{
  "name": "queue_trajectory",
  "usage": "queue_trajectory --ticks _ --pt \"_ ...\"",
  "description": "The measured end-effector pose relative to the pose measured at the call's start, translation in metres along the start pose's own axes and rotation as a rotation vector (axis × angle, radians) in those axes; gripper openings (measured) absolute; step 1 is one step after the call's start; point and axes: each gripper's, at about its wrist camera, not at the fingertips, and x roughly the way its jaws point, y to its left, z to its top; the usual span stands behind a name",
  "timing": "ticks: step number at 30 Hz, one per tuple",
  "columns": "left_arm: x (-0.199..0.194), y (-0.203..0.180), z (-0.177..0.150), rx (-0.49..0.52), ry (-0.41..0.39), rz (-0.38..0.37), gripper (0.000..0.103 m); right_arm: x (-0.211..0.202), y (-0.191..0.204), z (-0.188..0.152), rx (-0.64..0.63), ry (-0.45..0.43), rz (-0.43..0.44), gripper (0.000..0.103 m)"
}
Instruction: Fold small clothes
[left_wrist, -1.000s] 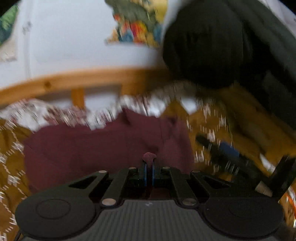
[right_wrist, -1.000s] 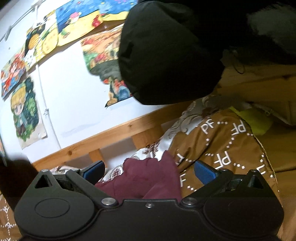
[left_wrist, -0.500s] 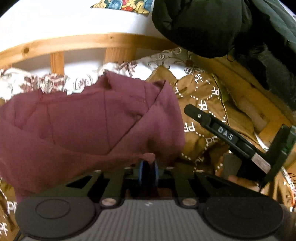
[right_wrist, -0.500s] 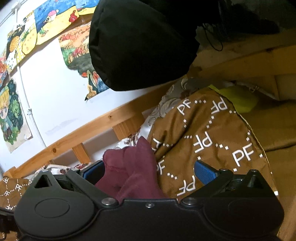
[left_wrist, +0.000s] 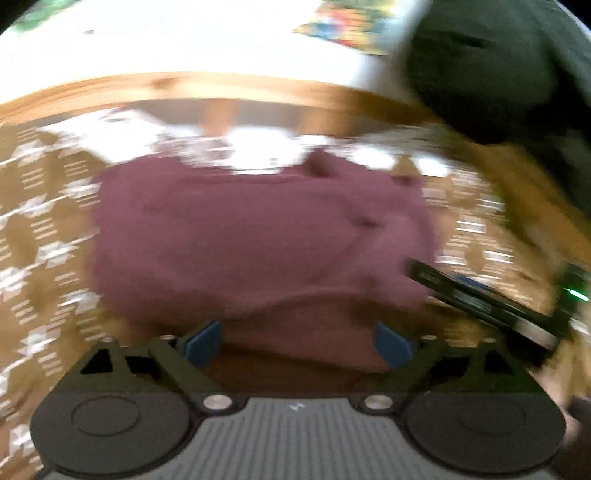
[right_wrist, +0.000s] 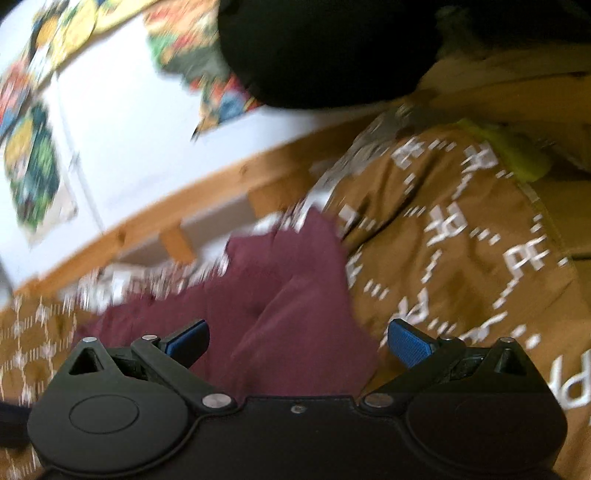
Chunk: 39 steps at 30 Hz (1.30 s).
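Observation:
A small maroon garment (left_wrist: 258, 236) lies spread on the brown patterned bedspread (left_wrist: 44, 258), blurred by motion. My left gripper (left_wrist: 298, 345) hovers at its near edge. Its jaws are opening wide, and the cloth's edge lies between the blue pads (left_wrist: 203, 343) with neither pad pressing on it. In the right wrist view the same garment (right_wrist: 288, 295) lies bunched in front of my right gripper (right_wrist: 297, 341), which is open over its near end. The right gripper's black finger (left_wrist: 480, 299) also shows at the garment's right edge in the left wrist view.
A wooden bed rail (left_wrist: 221, 88) runs behind the garment, below a white wall with colourful pictures (right_wrist: 33, 173). A bulky black garment (right_wrist: 325, 48) hangs at the upper right. The bedspread humps up at the right (right_wrist: 461, 229), with something yellow-green (right_wrist: 506, 151) behind it.
The left gripper, shut on a pinch of maroon cloth before, has opened and let it go. The garment now lies flatter on the bedspread. The right gripper stayed open and sank lower.

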Motion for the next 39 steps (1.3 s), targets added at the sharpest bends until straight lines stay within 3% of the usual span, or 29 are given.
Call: queue_trajectory --ticks 3,8,13,15,20,22,24,26,27,30,34,37,39 --pt "0.007 0.04 -0.005 -0.08 -0.022 0.157 0.099 0.001 0.015 -0.015 -0.102 0.07 -0.015 0.102" --pt "0.029 0.099 0.002 -0.148 -0.047 0.283 0.099 -0.003 0.025 -0.039 -0.171 0.141 -0.025 0.102" --pt "0.052 0.133 0.018 -0.179 -0.03 0.274 0.089 0.012 0.028 -0.045 -0.19 0.159 0.007 0.103" --pt "0.057 0.138 0.023 -0.2 -0.051 0.275 0.08 0.016 0.029 -0.049 -0.205 0.157 0.016 0.103" --pt "0.067 0.145 0.028 -0.217 -0.096 0.245 0.075 0.023 0.031 -0.052 -0.229 0.154 0.044 0.103" --pt "0.074 0.143 0.029 -0.194 -0.069 0.236 0.064 0.024 0.029 -0.051 -0.22 0.155 0.052 0.103" --pt "0.081 0.144 0.029 -0.209 -0.023 0.21 0.03 0.024 0.028 -0.051 -0.208 0.154 0.059 0.103" --pt "0.081 0.146 0.027 -0.255 -0.022 0.188 0.023 0.024 0.027 -0.051 -0.204 0.154 0.062 0.103" --pt "0.08 0.146 0.026 -0.271 -0.029 0.195 0.012 0.023 0.026 -0.051 -0.205 0.154 0.062 0.103" --pt "0.08 0.147 0.025 -0.301 -0.04 0.256 0.005 0.023 0.027 -0.052 -0.207 0.152 0.06 0.103" --pt "0.084 0.145 0.026 -0.302 -0.019 0.296 0.006 0.023 0.029 -0.052 -0.213 0.153 0.056 0.103" --pt "0.083 0.136 0.03 -0.253 0.013 0.343 0.024 0.025 0.031 -0.052 -0.225 0.158 0.05 0.103" --pt "0.07 0.13 0.031 -0.233 -0.001 0.349 0.065 0.026 0.032 -0.051 -0.234 0.169 0.046 0.103"
